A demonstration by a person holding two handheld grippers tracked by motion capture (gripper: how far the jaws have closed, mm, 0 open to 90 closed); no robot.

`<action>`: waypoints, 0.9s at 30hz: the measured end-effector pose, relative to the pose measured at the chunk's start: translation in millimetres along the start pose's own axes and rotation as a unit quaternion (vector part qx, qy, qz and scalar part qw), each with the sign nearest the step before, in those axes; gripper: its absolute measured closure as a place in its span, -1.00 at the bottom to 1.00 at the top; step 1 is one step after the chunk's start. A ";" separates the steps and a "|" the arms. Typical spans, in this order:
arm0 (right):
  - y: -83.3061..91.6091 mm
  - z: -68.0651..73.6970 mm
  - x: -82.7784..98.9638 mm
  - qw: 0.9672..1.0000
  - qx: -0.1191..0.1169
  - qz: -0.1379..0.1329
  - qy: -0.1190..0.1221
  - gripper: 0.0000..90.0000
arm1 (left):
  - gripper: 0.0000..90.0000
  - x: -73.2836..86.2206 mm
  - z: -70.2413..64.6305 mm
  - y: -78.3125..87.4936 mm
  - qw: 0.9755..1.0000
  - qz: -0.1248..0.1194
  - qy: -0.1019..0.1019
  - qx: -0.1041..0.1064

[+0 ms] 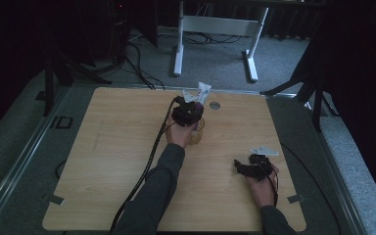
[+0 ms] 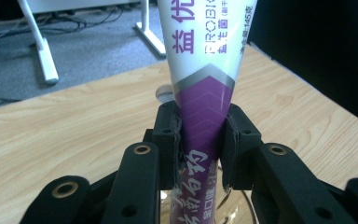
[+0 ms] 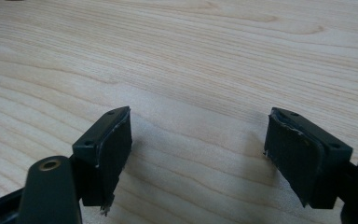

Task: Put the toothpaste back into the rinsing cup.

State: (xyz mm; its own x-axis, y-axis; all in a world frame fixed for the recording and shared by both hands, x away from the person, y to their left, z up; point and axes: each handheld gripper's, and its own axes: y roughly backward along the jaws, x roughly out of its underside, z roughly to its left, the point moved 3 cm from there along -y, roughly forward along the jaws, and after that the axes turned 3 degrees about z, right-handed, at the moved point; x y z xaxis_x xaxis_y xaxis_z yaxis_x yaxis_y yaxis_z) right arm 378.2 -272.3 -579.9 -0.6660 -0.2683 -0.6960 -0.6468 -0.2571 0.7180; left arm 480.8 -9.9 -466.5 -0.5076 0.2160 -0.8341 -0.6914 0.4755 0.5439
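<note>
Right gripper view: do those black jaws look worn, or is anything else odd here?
Yes. The pads lining the right gripper look frayed, with ragged edges and a loose scrap hanging from the left one. Its jaws stand open over bare table. The left gripper simply pinches a purple-and-white tube, standing upright.

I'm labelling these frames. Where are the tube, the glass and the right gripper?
tube [image 2: 204,70]: left gripper view, on its white and purple body.
glass [image 1: 196,136]: high view, on its side wall below the hand.
right gripper [image 3: 198,149]: right gripper view, midway between its open jaws.
</note>
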 end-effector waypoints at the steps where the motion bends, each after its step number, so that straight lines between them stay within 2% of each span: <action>1: 0.0 0.0 0.0 1.000 0.000 0.000 0.000 -0.49 | 0.56 0.7 -0.2 -0.4 1.000 0.003 0.000 -0.002; 6: 0.0 0.0 0.0 1.000 0.000 0.000 0.000 -0.49 | 0.56 4.9 0.0 -1.7 1.000 0.020 -0.006 -0.005; 9: 0.0 0.0 0.0 1.000 0.000 0.000 0.000 -0.49 | 0.55 7.4 0.4 -2.8 1.000 0.023 -0.002 -0.003; 16: 0.0 0.0 0.0 1.000 0.000 0.000 0.000 -0.49 | 0.54 16.4 3.0 -5.0 0.999 0.034 0.018 -0.004; 23: 0.0 0.0 0.0 1.000 0.000 0.000 0.000 -0.49 | 0.50 21.4 1.0 -8.2 0.998 0.055 0.006 -0.006; 27: 0.0 0.0 0.0 1.000 0.000 0.000 0.000 -0.49 | 0.49 22.6 -0.1 -8.1 0.999 0.053 0.004 -0.005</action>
State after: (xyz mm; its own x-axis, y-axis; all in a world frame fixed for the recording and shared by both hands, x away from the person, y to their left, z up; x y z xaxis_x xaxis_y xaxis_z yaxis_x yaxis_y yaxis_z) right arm 378.2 -272.3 -579.9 -0.6660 -0.2688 -0.6959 -0.6468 -0.2568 0.7182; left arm 474.9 -8.9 -489.8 -0.5821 0.2575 -0.7712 -0.6386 0.4423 0.6297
